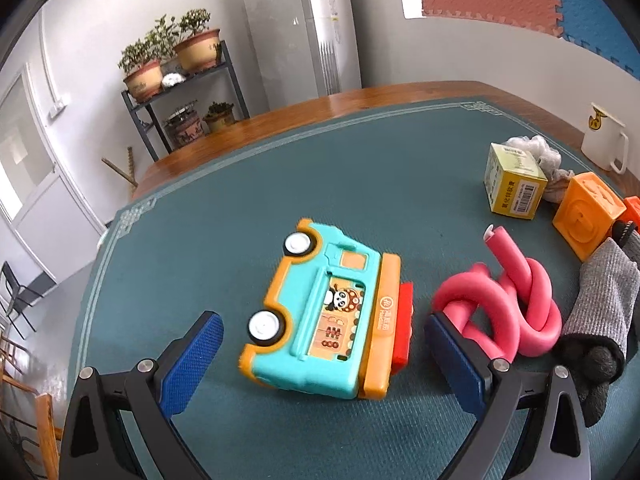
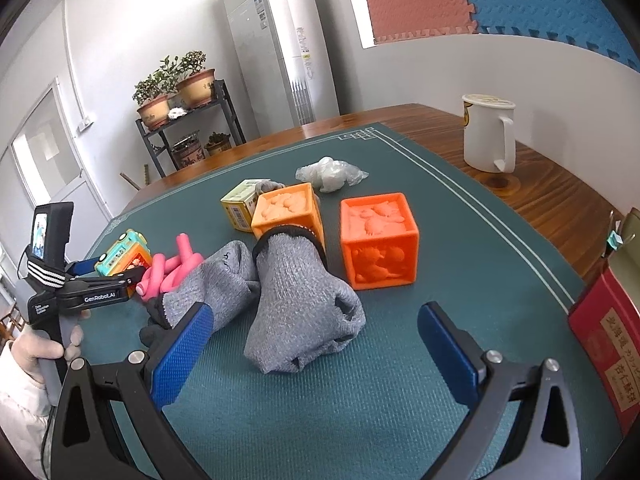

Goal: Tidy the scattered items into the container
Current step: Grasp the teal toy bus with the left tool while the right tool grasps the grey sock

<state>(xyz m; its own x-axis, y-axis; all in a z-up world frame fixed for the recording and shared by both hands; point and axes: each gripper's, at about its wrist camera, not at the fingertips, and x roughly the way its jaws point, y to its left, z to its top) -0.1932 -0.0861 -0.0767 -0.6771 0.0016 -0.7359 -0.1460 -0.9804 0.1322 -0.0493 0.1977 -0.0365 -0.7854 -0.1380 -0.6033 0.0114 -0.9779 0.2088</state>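
Note:
A teal and orange toy bus (image 1: 328, 312) lies on its side on the green mat, just ahead of my open left gripper (image 1: 324, 344) and between its blue pads. A knotted pink foam tube (image 1: 508, 304) rests right of the bus, touching the right pad. Grey gloves (image 2: 296, 292) lie in a heap directly ahead of my open right gripper (image 2: 316, 336). Beyond them stand a light orange cube (image 2: 288, 210), a bright orange cube (image 2: 378, 238) and a yellow carton (image 2: 240, 206). The left gripper (image 2: 100, 276) shows in the right wrist view, held by a hand.
A white lidded mug (image 2: 488, 136) stands on the wooden table (image 2: 540, 184) at the far right. A crumpled clear plastic bag (image 2: 330, 174) lies on the green mat (image 1: 280, 184). A red box (image 2: 608, 356) sits at the right edge. A plant shelf (image 1: 180, 92) stands beyond the table.

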